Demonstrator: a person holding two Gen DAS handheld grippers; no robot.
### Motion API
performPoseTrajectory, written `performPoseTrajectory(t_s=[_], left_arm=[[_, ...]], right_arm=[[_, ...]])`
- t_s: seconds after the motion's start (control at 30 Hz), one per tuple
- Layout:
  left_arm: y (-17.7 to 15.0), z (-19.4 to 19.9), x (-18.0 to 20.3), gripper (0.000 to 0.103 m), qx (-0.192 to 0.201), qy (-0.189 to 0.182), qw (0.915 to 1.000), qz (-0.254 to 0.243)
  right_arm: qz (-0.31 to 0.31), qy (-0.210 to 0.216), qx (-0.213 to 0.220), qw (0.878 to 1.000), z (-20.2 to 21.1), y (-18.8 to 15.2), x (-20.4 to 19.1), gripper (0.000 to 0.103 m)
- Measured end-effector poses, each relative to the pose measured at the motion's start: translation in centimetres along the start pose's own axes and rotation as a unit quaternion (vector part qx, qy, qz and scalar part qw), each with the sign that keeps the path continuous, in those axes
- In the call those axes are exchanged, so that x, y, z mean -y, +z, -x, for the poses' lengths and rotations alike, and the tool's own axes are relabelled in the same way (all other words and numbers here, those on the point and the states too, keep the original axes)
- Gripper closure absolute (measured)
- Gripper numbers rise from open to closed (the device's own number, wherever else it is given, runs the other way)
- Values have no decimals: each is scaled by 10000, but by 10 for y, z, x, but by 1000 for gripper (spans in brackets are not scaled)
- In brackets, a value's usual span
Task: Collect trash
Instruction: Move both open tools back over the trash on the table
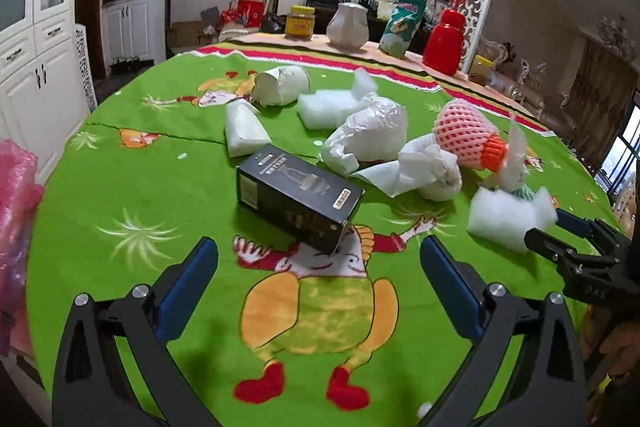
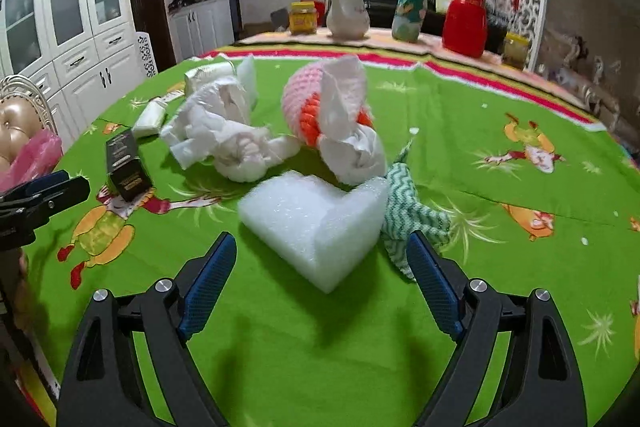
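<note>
Trash lies scattered on a green cartoon tablecloth [image 1: 160, 211]. A black carton [image 1: 298, 199] lies on its side just ahead of my left gripper [image 1: 319, 251], which is open with nothing between its fingers. Behind it are crumpled white paper [image 1: 368, 135], a paper cup [image 1: 282, 85] and a pink foam fruit net [image 1: 464, 135]. In the right wrist view a white foam corner block [image 2: 316, 223] sits just beyond my right gripper [image 2: 322, 247], open and empty. A green-striped rag [image 2: 408, 211], crumpled tissue [image 2: 228, 139] and the pink net [image 2: 308, 95] lie behind the block.
A pink plastic bag [image 1: 16, 219] hangs at the table's left edge. At the far end stand a yellow jar [image 1: 300, 22], a white teapot [image 1: 347, 23], a snack bag [image 1: 402, 27] and a red thermos [image 1: 445, 43]. White cabinets [image 2: 68, 27] line the left wall.
</note>
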State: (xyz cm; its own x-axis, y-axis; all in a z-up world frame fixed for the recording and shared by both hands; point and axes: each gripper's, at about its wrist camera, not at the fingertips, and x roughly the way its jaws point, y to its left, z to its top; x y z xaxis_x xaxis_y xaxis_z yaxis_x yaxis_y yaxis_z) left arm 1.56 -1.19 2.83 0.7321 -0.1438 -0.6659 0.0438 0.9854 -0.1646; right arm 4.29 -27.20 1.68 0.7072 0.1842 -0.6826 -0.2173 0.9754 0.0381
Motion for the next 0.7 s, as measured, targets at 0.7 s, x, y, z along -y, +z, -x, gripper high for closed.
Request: performPoseTrajectory(t_s=[0.7], left_arm=[[10,-23,2,5,-192,340,9977,558]], right_arm=[[523,921,-252,9941,-16,16,-10,21]])
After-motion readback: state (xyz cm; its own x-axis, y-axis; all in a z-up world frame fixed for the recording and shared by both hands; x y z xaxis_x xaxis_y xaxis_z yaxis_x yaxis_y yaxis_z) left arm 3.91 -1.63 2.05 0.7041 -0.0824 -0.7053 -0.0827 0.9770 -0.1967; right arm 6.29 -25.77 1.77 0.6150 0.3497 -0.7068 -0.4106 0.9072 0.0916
